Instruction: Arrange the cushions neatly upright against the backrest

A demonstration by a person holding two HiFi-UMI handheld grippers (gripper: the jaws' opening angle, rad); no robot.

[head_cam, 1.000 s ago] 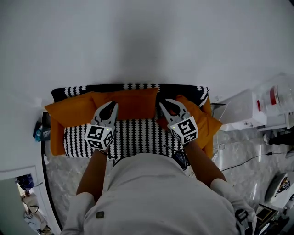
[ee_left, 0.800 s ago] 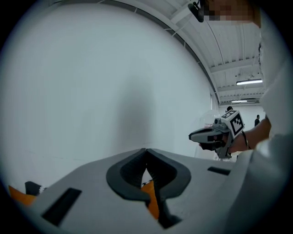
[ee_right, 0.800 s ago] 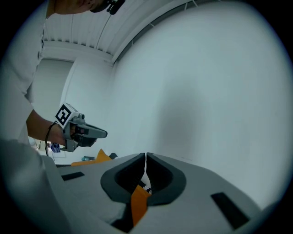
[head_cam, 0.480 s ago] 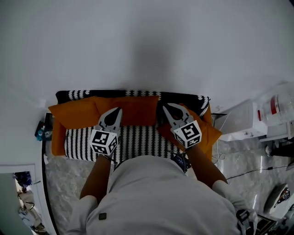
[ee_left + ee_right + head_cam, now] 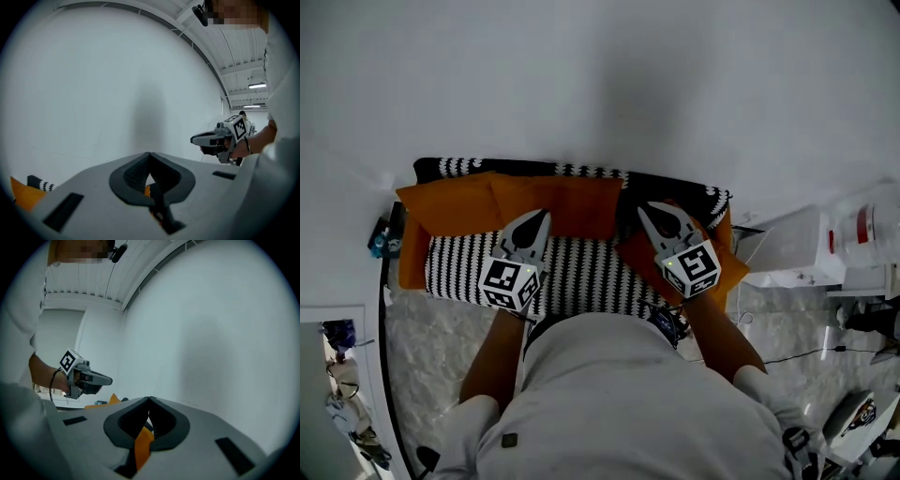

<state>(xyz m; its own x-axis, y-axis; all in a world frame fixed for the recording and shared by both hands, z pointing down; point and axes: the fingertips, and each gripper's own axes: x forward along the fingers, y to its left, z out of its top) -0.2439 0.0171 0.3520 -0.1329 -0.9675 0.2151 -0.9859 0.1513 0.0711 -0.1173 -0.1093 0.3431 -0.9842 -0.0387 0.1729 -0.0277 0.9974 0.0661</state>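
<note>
The L cushion (image 5: pixel 448 206) and mid cushion (image 5: pixel 572 202), plain orange, are propped vs. the striped backrest (image 5: pixel 581 172), L gripper (image 5: pixel 541 217) pressed shut just below the latter, while R gripper (image 5: pixel 646 209), also shut on nothing, is held over the tilted R cushion (image 5: pixel 731 264).

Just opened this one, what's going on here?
A person stands over a black-and-white patterned sofa, a gripper in each hand. The left gripper reaches to the lower edge of the middle orange cushion; the right gripper is at the right orange cushion, which lies askew at the sofa's end. Both pairs of jaws are shut; orange shows behind their tips, but whether fabric is pinched is unclear. The left orange cushion lies along the backrest.
</note>
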